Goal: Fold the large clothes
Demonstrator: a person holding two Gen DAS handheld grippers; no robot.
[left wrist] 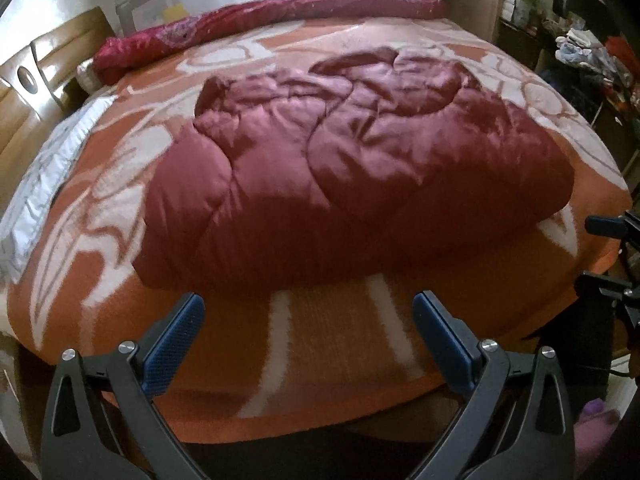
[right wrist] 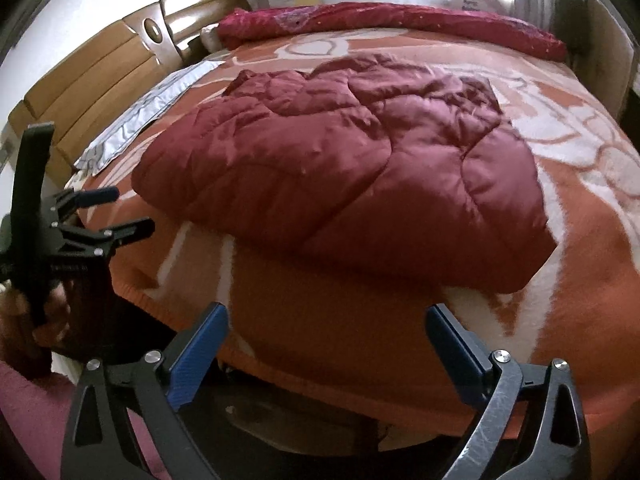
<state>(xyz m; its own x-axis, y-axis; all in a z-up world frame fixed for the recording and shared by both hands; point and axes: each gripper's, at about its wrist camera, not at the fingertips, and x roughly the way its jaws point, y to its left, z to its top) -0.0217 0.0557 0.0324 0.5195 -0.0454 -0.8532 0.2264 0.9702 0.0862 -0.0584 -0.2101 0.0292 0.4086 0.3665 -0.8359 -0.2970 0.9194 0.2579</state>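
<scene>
A dark red quilted comforter lies folded in a thick, rumpled pile in the middle of the bed; it also shows in the right wrist view. My left gripper is open and empty, held at the near edge of the bed just short of the comforter. My right gripper is open and empty, also at the near edge, a little back from the pile. The left gripper also shows at the left of the right wrist view, jaws apart. The right gripper's fingers poke in at the right edge of the left wrist view.
An orange and white patterned blanket covers the bed. A rolled crimson cover lies along the far edge. A pale sheet lies at the left side by a wooden headboard. Cluttered shelves stand to the right.
</scene>
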